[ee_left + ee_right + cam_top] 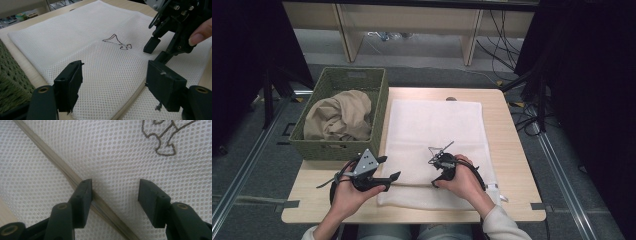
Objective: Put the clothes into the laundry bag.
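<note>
Both tongs hung wide open over the white mesh bag.
Left tongs sat by its near edge, right tongs above its middle; the mesh bag lay flat on the bench. Thin mesh might slip out if pinched too lightly.
</note>
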The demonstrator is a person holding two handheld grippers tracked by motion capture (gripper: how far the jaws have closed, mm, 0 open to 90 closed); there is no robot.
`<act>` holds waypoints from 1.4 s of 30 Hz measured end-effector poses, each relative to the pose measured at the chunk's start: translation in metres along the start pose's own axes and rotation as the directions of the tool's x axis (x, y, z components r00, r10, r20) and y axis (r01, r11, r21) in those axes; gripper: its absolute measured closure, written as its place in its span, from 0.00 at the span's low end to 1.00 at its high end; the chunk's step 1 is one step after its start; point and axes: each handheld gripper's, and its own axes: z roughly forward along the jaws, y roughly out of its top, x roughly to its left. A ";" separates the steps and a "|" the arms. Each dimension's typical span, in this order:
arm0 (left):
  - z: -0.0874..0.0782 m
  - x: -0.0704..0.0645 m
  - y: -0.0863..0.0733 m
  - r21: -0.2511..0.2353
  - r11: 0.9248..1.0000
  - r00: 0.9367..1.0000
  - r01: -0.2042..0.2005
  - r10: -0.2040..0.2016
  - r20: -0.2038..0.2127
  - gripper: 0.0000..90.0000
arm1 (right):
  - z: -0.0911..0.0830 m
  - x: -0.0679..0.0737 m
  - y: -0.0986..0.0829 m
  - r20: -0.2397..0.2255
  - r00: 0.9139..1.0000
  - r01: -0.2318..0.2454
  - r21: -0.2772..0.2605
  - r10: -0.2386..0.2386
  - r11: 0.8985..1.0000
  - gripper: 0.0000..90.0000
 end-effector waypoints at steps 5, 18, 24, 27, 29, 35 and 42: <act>0.000 0.001 0.000 0.002 1.000 1.000 -0.006 0.006 -0.001 0.32 | 0.003 -0.002 0.000 -0.002 1.000 0.023 -0.007 -0.023 1.000 0.50; 0.002 0.000 -0.001 -0.001 1.000 1.000 -0.004 0.004 -0.002 0.32 | 0.001 -0.006 0.003 0.030 0.998 0.048 0.030 -0.049 0.998 0.76; 0.002 0.000 -0.001 -0.003 1.000 1.000 -0.006 0.006 -0.001 0.31 | 0.002 -0.005 0.008 0.055 0.993 0.105 0.051 -0.108 0.993 0.88; 0.001 0.001 -0.001 0.002 1.000 1.000 -0.008 0.008 -0.004 0.32 | 0.001 -0.004 0.008 0.059 0.993 0.096 0.059 -0.100 0.994 0.94; 0.001 0.001 -0.001 0.004 1.000 1.000 -0.008 0.008 -0.003 0.32 | 0.001 -0.004 0.007 0.060 0.993 0.102 0.052 -0.105 0.993 0.95; 0.001 0.001 -0.001 -0.001 1.000 1.000 -0.008 0.008 0.000 0.32 | -0.008 -0.002 0.009 0.070 0.994 0.079 0.029 -0.081 0.996 0.96; -0.003 0.000 0.001 -0.023 0.999 1.000 -0.027 0.027 -0.011 0.37 | -0.032 0.001 0.012 0.092 0.995 0.051 -0.076 -0.044 0.996 0.96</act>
